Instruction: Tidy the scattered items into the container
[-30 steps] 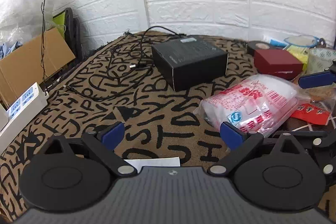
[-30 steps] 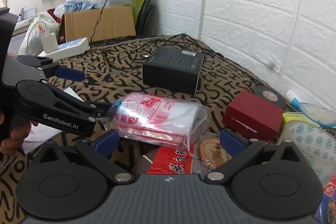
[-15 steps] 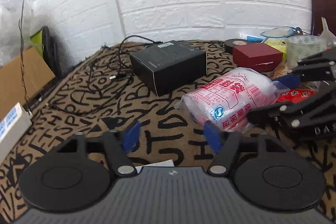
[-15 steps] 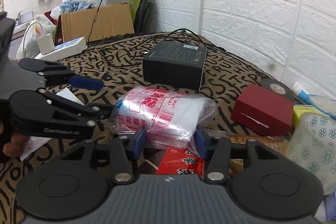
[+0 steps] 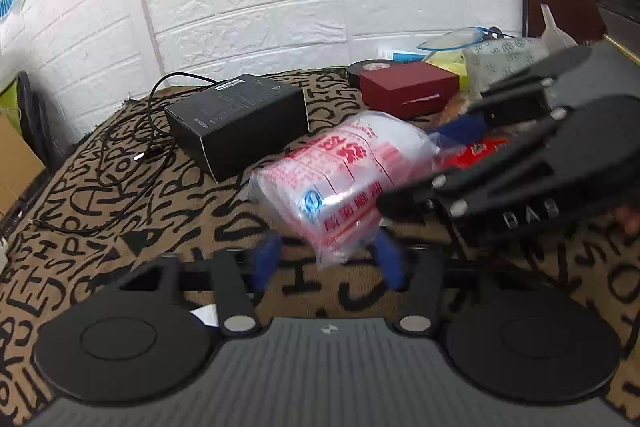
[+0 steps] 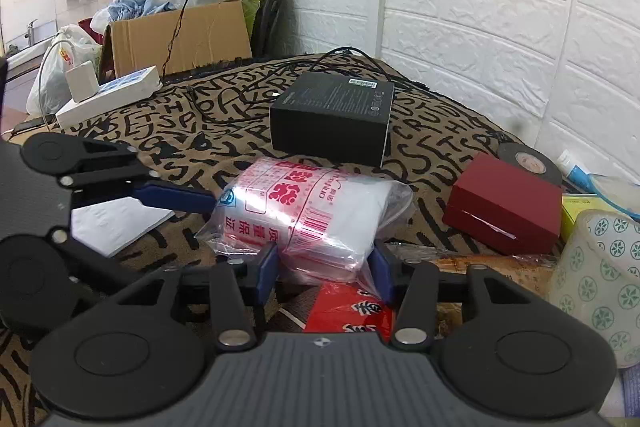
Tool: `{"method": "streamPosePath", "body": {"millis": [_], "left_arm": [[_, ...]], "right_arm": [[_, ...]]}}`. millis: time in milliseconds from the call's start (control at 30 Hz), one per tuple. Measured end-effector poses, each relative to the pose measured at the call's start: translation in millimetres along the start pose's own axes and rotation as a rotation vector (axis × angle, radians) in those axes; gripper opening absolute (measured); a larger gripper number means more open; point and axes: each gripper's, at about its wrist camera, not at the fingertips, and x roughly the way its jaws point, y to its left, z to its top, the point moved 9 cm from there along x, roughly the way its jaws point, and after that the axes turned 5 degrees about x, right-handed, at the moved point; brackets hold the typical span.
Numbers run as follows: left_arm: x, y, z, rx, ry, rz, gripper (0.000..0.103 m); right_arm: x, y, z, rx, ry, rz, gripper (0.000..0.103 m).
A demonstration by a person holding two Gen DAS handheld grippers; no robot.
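Note:
A clear plastic bag with red print (image 5: 340,179) lies on the letter-patterned cloth (image 5: 120,211); it also shows in the right wrist view (image 6: 308,215). My left gripper (image 5: 328,259) has its blue fingers closing around the bag's near corner. My right gripper (image 6: 324,271) is shut on the bag's other end, its blue pads pressed against both sides. A black box (image 5: 236,123) stands behind the bag and shows in the right wrist view too (image 6: 332,123). A red box (image 6: 504,207) sits at the right.
A black cable (image 5: 132,147) loops left of the black box. A black tape roll (image 6: 528,163), a patterned white roll (image 6: 600,275), a red packet (image 6: 348,311), a white power strip (image 6: 108,99) and a cardboard box (image 6: 176,39) surround the area. White paper (image 6: 116,223) lies left.
Both grippers narrowed from wide open. The right one closed onto the bag's end. The left one swung right and moved up to the bag's near corner.

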Motion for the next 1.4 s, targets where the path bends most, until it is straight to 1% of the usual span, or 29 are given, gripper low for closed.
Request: {"method": "streamPosePath", "body": {"millis": [100, 133, 167, 267, 367, 433, 567, 667, 767, 900, 967, 1067, 1200, 1267, 1400], "left_arm": [[6, 2, 2, 0.015, -0.009, 0.019, 0.027], [6, 5, 3, 0.008, -0.018, 0.025, 0.022], [4, 8, 4, -0.006, -0.034, 0.032, 0.018], [-9, 16, 9, -0.029, -0.097, 0.061, 0.014], [-18, 16, 15, -0.022, -0.125, 0.053, 0.013], [-25, 18, 21, -0.029, -0.156, 0.05, 0.013], [-42, 17, 38, -0.03, -0.225, 0.049, 0.011], [-48, 16, 51, -0.034, -0.249, 0.04, 0.011], [-42, 12, 52, -0.019, -0.231, 0.035, 0.011], [-24, 11, 28, -0.039, -0.149, 0.032, 0.011], [-21, 11, 20, -0.039, -0.137, 0.038, 0.011], [-20, 15, 19, -0.052, -0.138, 0.031, 0.011], [-34, 23, 34, -0.089, -0.206, -0.002, 0.01], [-42, 24, 42, -0.085, -0.233, -0.006, 0.01], [-56, 24, 64, -0.072, -0.293, -0.007, 0.01]], "right_arm": [[-1, -2, 1, 0.022, -0.005, -0.017, 0.043], [-1, -2, 0, 0.02, -0.004, -0.024, 0.042], [-1, -2, 0, 0.021, -0.007, -0.029, 0.04], [-7, -2, 2, 0.032, -0.028, -0.029, 0.028], [-13, -3, 5, 0.04, -0.045, -0.037, 0.026], [-20, -4, 9, 0.058, -0.072, -0.037, 0.025], [-36, -4, 20, 0.07, -0.126, -0.05, 0.024], [-49, -7, 29, 0.077, -0.157, -0.061, 0.024], [-53, -9, 29, 0.075, -0.151, -0.066, 0.024], [-40, -8, 19, 0.053, -0.122, -0.07, 0.023], [-36, -5, 17, 0.047, -0.12, -0.07, 0.023], [-31, -5, 18, 0.037, -0.118, -0.075, 0.023], [-40, -4, 24, 0.06, -0.154, -0.064, 0.023], [-47, -4, 29, 0.065, -0.176, -0.055, 0.023], [-68, 0, 46, 0.045, -0.237, -0.066, 0.022]]}}
